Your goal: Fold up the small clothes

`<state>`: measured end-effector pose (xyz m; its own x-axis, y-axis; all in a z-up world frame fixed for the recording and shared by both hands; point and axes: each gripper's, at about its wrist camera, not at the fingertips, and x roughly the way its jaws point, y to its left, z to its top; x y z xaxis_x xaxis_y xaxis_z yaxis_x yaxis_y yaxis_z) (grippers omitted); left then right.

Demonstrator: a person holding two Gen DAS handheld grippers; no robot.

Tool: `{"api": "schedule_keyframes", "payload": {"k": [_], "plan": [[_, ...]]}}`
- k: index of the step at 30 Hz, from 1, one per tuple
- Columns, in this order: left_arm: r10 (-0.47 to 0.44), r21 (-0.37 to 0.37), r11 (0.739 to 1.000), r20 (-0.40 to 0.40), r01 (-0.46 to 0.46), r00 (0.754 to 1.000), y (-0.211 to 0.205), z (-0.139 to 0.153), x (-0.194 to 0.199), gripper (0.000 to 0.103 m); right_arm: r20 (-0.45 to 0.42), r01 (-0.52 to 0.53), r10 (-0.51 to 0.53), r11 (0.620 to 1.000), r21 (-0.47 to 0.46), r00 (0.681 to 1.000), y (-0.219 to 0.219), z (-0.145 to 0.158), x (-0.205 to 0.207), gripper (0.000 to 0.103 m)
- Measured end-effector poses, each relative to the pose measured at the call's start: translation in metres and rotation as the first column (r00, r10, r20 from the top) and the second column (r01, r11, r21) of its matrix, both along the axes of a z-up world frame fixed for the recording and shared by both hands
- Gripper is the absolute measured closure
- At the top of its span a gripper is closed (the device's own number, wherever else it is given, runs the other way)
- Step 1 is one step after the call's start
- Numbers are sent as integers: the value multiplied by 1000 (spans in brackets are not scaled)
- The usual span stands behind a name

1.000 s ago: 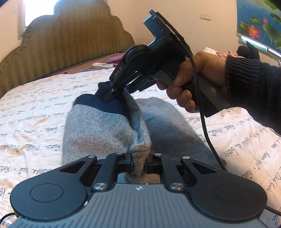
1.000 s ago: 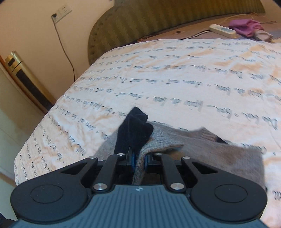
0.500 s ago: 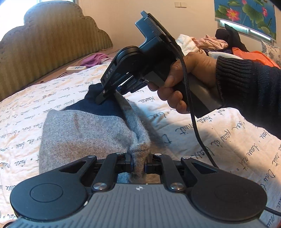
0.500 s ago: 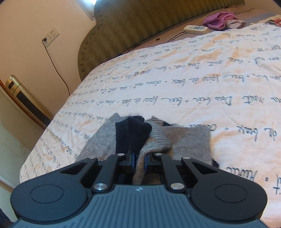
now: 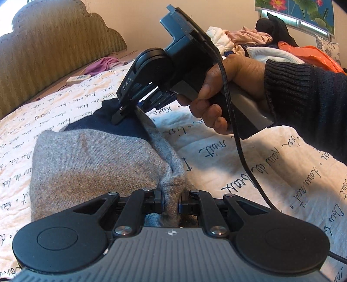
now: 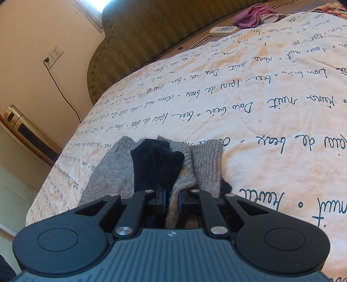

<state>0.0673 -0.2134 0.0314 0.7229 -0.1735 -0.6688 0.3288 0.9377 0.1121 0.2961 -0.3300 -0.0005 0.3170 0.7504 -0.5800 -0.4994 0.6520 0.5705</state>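
A grey knit sock with a dark navy toe (image 5: pixel 91 160) lies folded over on the script-printed bedspread (image 5: pixel 249 151). My left gripper (image 5: pixel 172 205) is shut on the grey edge at the near end. In the left wrist view my right gripper (image 5: pixel 128 112), held by a hand in a dark ribbed sleeve (image 5: pixel 303 104), is shut on the sock at the navy part. From the right wrist view the same sock (image 6: pixel 156 167) is bunched in front of my right gripper (image 6: pixel 172 200), navy fabric beside grey ribbed cuff.
A padded olive headboard (image 5: pixel 52 56) stands behind the bed. A white remote (image 6: pixel 223 30) and a purple cloth (image 6: pixel 253 13) lie near it. A heap of clothes (image 5: pixel 249 41) is at the far right. Bare bedspread (image 6: pixel 249 97) spreads beyond the sock.
Both grippers have moved across and down with the sock still held. Its upper layer now lies folded over the lower part near the bedspread, which looks closer in both views.
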Motion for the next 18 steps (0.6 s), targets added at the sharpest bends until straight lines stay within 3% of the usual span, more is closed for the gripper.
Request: {"api": "schedule_keyframes", "payload": {"k": [3, 4, 8, 9, 11, 12, 15, 17, 18], "plan": [[6, 21, 1000, 4, -6, 1000, -2, -8, 2, 91, -31, 7, -6, 1000, 9, 1000, -2, -9, 2, 93], [8, 11, 1000, 8, -8, 1000, 0, -7, 1, 87, -51, 13, -11, 999, 29, 999, -5, -12, 3, 91], [-32, -86, 996, 19, 33, 999, 19, 11, -7, 63, -138, 79, -61, 988, 129, 988, -22, -18, 3, 81], [-42, -120, 992, 37, 46, 998, 28, 18, -12, 53, -149, 99, -77, 984, 149, 986, -27, -17, 3, 74], [-22, -174, 984, 92, 38, 996, 54, 35, -24, 35, -147, 145, -121, 975, 169, 982, -40, -11, 2, 71], [8, -194, 981, 116, 15, 993, 69, 41, -28, 27, -135, 174, -152, 970, 171, 979, -47, -7, 2, 71], [148, -229, 967, 130, -116, 980, 121, 49, -24, 25, -69, 228, -219, 957, 177, 973, -58, 11, -5, 67], [261, -270, 934, 63, -235, 963, 153, 44, -6, 26, -23, 205, -204, 966, 155, 979, -50, 19, -7, 66], [317, -306, 904, 8, -299, 948, 170, 40, 6, 28, -4, 188, -189, 974, 125, 982, -41, 22, -6, 66]]}}
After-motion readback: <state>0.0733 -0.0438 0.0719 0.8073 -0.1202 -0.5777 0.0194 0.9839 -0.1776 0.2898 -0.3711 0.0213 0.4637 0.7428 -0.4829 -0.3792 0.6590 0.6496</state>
